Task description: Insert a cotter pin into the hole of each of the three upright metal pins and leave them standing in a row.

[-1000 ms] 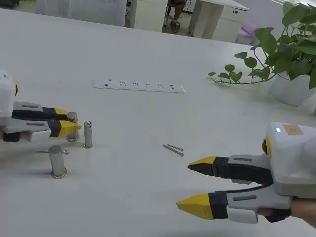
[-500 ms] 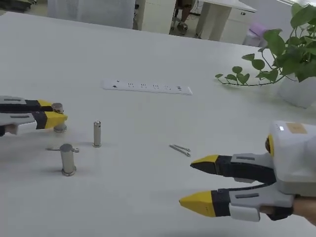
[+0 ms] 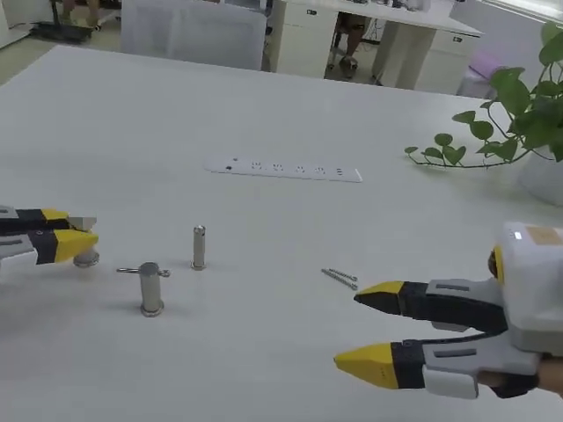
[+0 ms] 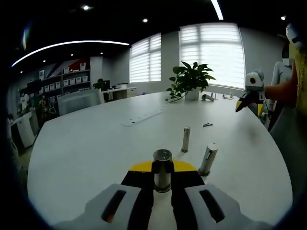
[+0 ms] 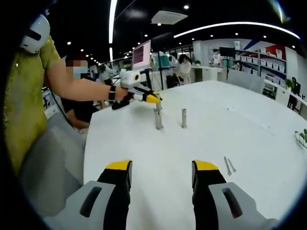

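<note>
The left gripper is clamped on a bare metal pin and has drawn it leftward across the tabletop. It now stands well apart from the other bare pin and the pin already carrying a cotter pin. That looks like making room for fitting. The right gripper hangs wide open and empty, near the two loose cotter pins.
</note>
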Action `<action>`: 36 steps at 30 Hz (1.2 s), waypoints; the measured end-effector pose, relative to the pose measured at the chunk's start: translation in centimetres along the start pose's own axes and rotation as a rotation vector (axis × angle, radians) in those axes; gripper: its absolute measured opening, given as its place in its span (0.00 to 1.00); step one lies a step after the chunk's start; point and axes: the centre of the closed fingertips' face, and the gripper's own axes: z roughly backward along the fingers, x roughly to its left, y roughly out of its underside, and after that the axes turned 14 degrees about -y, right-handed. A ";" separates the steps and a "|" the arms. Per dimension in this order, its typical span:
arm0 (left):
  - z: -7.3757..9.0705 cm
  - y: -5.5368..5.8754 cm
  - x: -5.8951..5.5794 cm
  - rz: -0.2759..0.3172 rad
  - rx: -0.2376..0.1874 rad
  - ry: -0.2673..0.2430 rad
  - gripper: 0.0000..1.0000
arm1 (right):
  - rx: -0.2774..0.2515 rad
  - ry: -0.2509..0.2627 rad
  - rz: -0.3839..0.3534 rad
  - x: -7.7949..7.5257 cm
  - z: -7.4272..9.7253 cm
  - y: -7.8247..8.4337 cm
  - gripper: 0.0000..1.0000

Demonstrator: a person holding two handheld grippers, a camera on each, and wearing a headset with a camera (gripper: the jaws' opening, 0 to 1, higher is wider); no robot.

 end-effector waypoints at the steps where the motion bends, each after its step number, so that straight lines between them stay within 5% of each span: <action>1: 0.4 0.1 -0.2 0.005 0.000 -0.001 0.09 | 0.000 -0.001 0.001 0.1 0.0 0.0 0.52; 11: 4.8 1.0 -2.7 0.022 0.014 0.002 0.09 | -0.011 -0.020 0.023 1.1 -0.3 -0.8 0.52; 18: 6.0 0.7 -6.8 0.018 0.022 0.043 0.10 | -0.022 -0.022 0.039 1.7 -0.1 -1.4 0.52; 26: 5.4 0.2 -10.4 0.012 0.012 0.089 0.10 | -0.034 -0.017 0.049 2.4 0.6 -1.6 0.52; 36: 2.6 -1.3 -14.0 0.015 -0.008 0.109 0.10 | -0.052 -0.010 0.056 2.7 1.1 -1.6 0.52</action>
